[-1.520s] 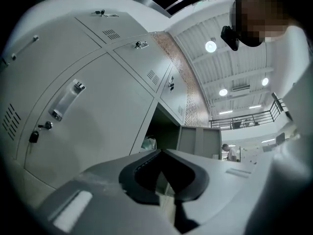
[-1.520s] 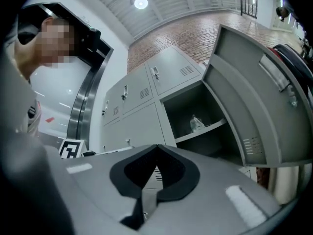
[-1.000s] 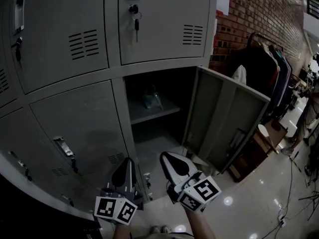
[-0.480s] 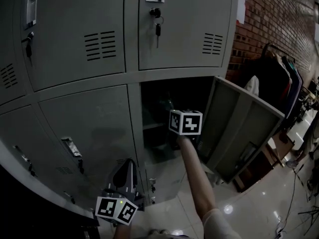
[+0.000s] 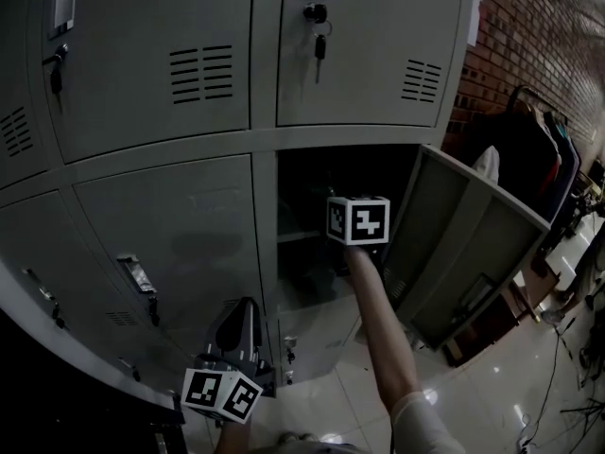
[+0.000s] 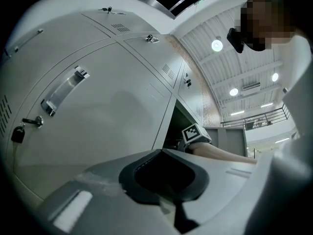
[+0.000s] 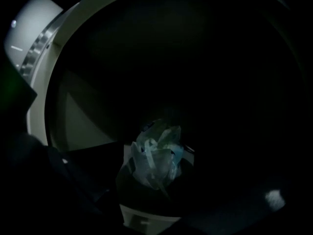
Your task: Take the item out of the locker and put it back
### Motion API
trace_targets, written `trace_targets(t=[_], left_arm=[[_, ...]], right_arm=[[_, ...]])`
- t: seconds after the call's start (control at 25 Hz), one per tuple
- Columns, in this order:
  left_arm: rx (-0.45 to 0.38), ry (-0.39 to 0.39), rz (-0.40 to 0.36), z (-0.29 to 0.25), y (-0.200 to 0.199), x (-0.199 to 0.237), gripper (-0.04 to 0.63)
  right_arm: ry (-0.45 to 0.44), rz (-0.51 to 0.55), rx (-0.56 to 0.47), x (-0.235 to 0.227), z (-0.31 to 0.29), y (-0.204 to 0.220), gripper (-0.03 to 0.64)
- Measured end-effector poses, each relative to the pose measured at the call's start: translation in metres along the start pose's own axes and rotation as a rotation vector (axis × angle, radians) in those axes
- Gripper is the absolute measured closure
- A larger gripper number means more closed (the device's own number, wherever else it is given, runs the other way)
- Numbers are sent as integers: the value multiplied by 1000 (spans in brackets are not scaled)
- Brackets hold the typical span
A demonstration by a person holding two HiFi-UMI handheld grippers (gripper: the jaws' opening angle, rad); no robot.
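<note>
The lower locker compartment [image 5: 326,173] stands open, its door [image 5: 463,244] swung out to the right. My right arm reaches into it; only its marker cube [image 5: 357,221] shows in the head view, the jaws hidden in the dark inside. In the right gripper view a crumpled clear plastic bag [image 7: 158,156] lies just ahead of my right gripper [image 7: 164,182]. Its jaws have just been opening wide, then closing slightly, with the bag between them and no pad visibly pressing on it. My left gripper [image 5: 238,322] hangs low before the closed locker, shut and empty.
Closed grey locker doors fill the left, one with a handle [image 5: 135,274]. Keys [image 5: 319,38] hang from the upper door's lock. A clothes rack [image 5: 529,149] stands by the brick wall at the right. Glossy floor [image 5: 492,376] lies beyond the open door.
My right gripper has gone from low in front of the lockers up and into the open compartment, and has stayed there for the last half second. The left gripper has barely shifted.
</note>
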State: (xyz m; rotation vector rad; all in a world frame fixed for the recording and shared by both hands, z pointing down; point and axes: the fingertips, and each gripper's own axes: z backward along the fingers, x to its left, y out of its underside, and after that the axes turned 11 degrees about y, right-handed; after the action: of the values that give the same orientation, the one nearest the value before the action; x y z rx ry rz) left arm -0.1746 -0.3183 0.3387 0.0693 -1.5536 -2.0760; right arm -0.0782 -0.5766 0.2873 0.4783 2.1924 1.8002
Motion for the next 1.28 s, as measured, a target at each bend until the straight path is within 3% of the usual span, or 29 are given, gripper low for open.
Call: trace_targets(t=[0.04,0.08,0.12,0.16,0.52,0.76,0.92,1.12,1.28], left_arm=[[0,-1,2,0,1,0,591],[-1,-1,5,0,1,1,591],[-2,0,8,-1,0,1,591],[-3,2,10,-2,0,1,591],[10,41,7,-11,1,-12,591],[2,81,-13,-13,-8,-28,591],[8,92,-28,-12,-9,-36,591],[31,93,-24,-11,2,-38,591],[50,115,-29,-15,11,-47,591]], right_arm=[[12,60,1,-1,0,0,182],[20,119,-7,-1,1,0,289],[17,156,-23,-2,3,-1,522],[-2,162,-41,-3,6,-2,610],[-52,52,-142,-6,37,-11,611],[-159,-99,-397,12,127,-24,611],[-249,-206,-538,26,205,-6,611],[-210,-211,-526,28,247,58,611],[-215,-300,-493,24,246,79,611]])
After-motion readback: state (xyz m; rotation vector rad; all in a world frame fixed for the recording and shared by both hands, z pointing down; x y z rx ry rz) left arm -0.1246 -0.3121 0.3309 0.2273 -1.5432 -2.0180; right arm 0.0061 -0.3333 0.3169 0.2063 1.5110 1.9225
